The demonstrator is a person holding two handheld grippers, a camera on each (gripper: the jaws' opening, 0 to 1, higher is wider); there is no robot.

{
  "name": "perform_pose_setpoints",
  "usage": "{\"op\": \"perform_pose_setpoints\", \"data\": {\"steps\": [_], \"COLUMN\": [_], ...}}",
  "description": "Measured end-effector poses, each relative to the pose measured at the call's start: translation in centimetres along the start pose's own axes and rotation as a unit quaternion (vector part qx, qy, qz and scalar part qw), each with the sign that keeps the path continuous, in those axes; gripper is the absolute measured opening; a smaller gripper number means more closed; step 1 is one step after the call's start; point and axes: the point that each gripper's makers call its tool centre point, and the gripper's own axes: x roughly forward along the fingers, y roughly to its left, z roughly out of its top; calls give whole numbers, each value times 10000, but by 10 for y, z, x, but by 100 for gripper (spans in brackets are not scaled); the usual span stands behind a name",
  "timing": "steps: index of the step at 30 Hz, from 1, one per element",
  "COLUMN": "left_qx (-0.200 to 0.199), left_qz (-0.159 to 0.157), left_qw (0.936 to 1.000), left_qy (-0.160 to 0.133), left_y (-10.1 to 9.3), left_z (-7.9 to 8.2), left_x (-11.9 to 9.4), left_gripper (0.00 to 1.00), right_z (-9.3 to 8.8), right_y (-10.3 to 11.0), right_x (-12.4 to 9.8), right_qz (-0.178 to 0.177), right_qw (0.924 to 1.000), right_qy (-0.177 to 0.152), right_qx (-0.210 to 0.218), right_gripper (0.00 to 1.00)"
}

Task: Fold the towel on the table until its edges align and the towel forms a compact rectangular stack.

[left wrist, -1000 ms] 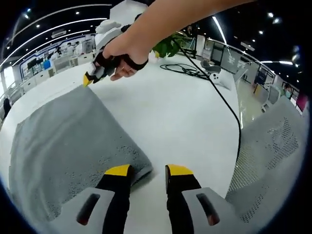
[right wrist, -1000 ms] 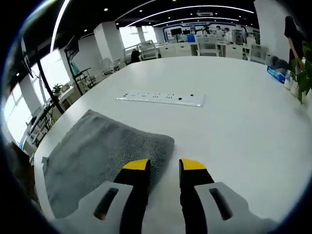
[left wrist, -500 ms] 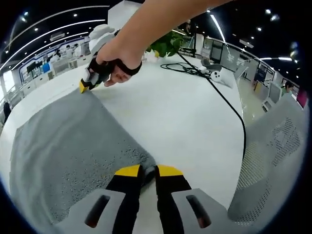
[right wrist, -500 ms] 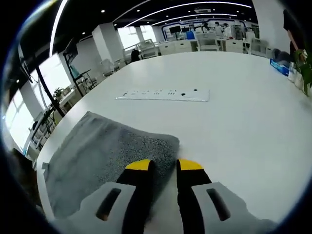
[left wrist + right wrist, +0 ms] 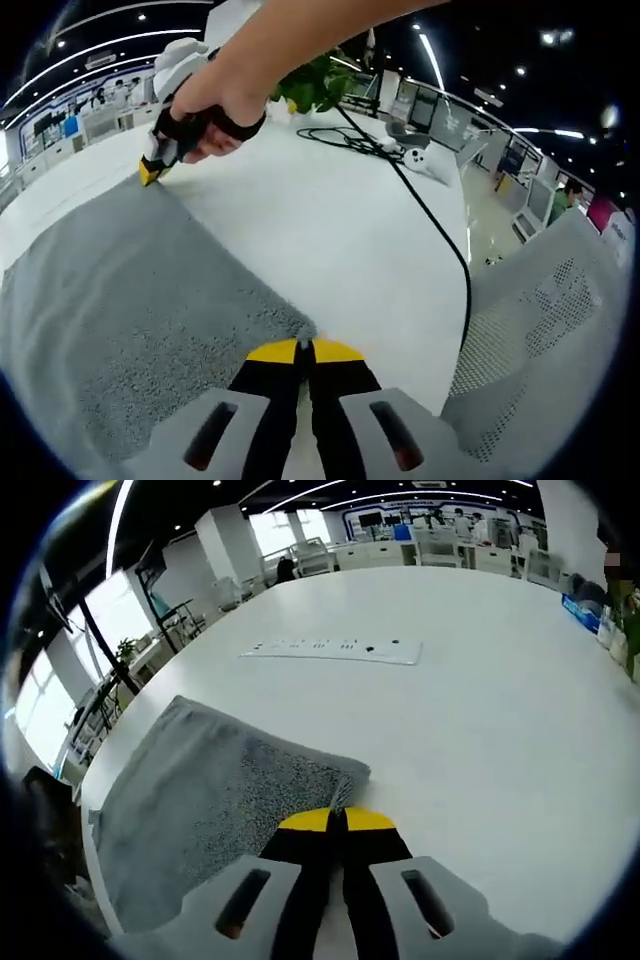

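The towel (image 5: 130,300) is gray and lies flat on the white table (image 5: 330,220); in the left gripper view it covers the lower left of the frame. Its near corner ends at the bottom centre, just where the left gripper (image 5: 303,350) is. The yellow tips of this gripper are pressed together on that corner of the towel.

In the upper left of the same view, a hand (image 5: 215,105) holds the right gripper (image 5: 150,172), and its yellow tip touches the far corner of the towel. A black cable (image 5: 430,215) runs over the table from the upper centre to the lower right, and a green plant (image 5: 310,90) stands at the top behind the hand. A gray chair with small holes (image 5: 540,340) is at the right edge.

In the right gripper view, the towel (image 5: 200,800) lies at the lower left. The right gripper (image 5: 336,821) at the bottom centre has its jaws closed together on the towel's corner. A white power strip (image 5: 335,650) lies on the table (image 5: 480,710) above the towel, well apart from it.
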Motion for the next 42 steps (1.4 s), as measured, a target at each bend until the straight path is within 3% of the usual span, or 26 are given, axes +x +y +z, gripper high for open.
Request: {"op": "perform_pose_setpoints", "data": {"steps": [10, 22, 32, 35, 42], "left_qx": [-47, -249, -524, -269, -309], "left_qz": [-412, -563, -397, -213, -44], "left_qw": [9990, 9967, 9925, 9920, 9884], "left_qy": [-184, -534, -1030, -1218, -1488], "left_y": [-40, -68, -64, -60, -48], "left_z": [28, 63, 91, 99, 106], "left_x": [16, 11, -14, -26, -46], "left_gripper": [2, 2, 2, 2, 2], "right_z": [-20, -23, -5, 0, 25], "right_y": [-38, -55, -52, -48, -30], "right_x": [-31, -65, -90, -93, -100], "right_qz": [-248, -413, -451, -462, -312], "right_qw": [9995, 9985, 9982, 9981, 9967], "right_qy": [158, 268, 42, -3, -234], "right_qx": [65, 260, 396, 411, 708], "right_gripper": [0, 0, 0, 0, 0]}}
